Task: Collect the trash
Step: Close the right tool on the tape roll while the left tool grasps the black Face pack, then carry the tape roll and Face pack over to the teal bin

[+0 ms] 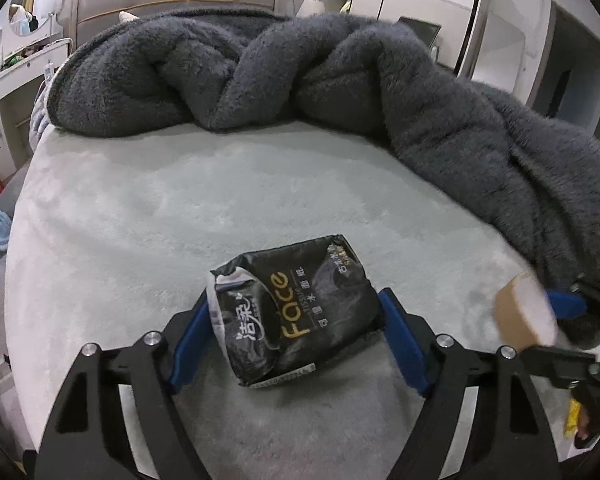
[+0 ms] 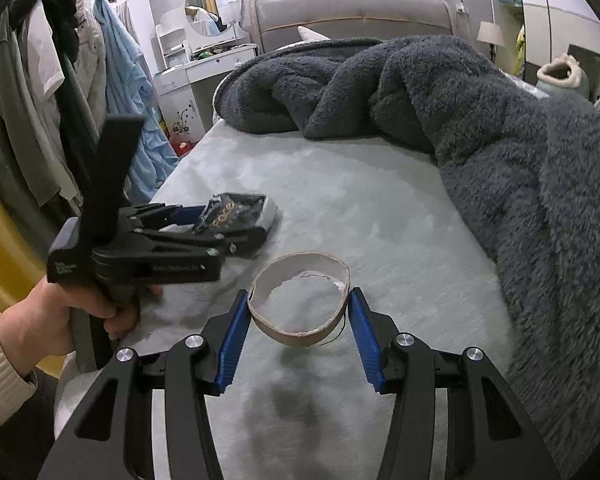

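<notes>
A crumpled black tissue pack [image 1: 296, 308] with gold "Face" lettering lies on the pale bed sheet [image 1: 180, 208]. It sits between the blue pads of my left gripper [image 1: 296, 300], and both pads touch its sides. In the right wrist view the same pack [image 2: 236, 208] shows in the left gripper [image 2: 220, 224], held by a hand [image 2: 40, 320] in a cream sleeve. My right gripper [image 2: 299, 294] is shut on a short cardboard ring [image 2: 300, 300], an empty roll core, held just above the sheet. That ring [image 1: 524, 308] appears blurred at the right of the left wrist view.
A thick dark grey fluffy blanket [image 2: 500, 140] is heaped across the far and right side of the bed. A padded headboard [image 2: 352, 16] stands behind it. Clothes [image 2: 60, 80] hang at the left, beside a white dressing table with a round mirror [image 2: 212, 8].
</notes>
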Demonstrator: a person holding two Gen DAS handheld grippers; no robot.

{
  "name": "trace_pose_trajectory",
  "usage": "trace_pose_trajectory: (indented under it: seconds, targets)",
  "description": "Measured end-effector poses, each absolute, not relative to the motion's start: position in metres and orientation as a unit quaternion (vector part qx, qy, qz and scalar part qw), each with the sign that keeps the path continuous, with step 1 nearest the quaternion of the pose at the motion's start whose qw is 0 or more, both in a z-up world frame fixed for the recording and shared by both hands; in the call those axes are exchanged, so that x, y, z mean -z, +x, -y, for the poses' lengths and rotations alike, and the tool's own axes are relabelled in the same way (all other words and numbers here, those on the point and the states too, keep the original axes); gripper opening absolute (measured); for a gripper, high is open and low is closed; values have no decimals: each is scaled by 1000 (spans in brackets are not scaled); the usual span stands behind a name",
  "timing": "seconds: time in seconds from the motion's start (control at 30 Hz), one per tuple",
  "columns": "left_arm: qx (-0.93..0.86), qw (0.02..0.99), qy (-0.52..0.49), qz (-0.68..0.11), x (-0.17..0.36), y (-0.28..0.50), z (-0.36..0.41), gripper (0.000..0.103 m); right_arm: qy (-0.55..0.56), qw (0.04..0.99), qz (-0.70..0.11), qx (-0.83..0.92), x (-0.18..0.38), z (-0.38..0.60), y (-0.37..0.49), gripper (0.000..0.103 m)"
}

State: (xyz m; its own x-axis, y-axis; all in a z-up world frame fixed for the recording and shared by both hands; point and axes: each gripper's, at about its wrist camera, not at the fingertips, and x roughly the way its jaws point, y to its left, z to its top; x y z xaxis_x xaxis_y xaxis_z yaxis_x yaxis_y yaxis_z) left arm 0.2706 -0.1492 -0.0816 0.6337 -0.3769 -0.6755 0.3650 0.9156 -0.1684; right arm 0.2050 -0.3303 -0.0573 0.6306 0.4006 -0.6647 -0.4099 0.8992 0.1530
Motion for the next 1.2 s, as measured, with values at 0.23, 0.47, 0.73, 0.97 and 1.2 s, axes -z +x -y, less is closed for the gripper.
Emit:
trace_pose_trajectory:
  seconds: [0.23, 0.47, 0.73, 0.97, 1.2]
  targets:
    - [191, 917, 6, -350, 58, 231, 128, 81, 9, 909, -354, -222, 40, 323, 198, 51]
    - [155, 923, 28, -350, 43, 193, 88, 81, 1, 904, -356, -238, 38, 298, 188, 51]
    - [113, 926, 0, -359, 49, 171, 44, 81, -7, 894, -365, -261, 38, 266, 187, 51]
    - [83, 922, -6, -379, 61, 168, 13, 81, -23, 882, -376, -284, 41, 230, 191, 51]
    - [66, 918, -11, -390, 60, 164, -8, 81, -42, 872, -384, -300, 42, 197, 193, 51]
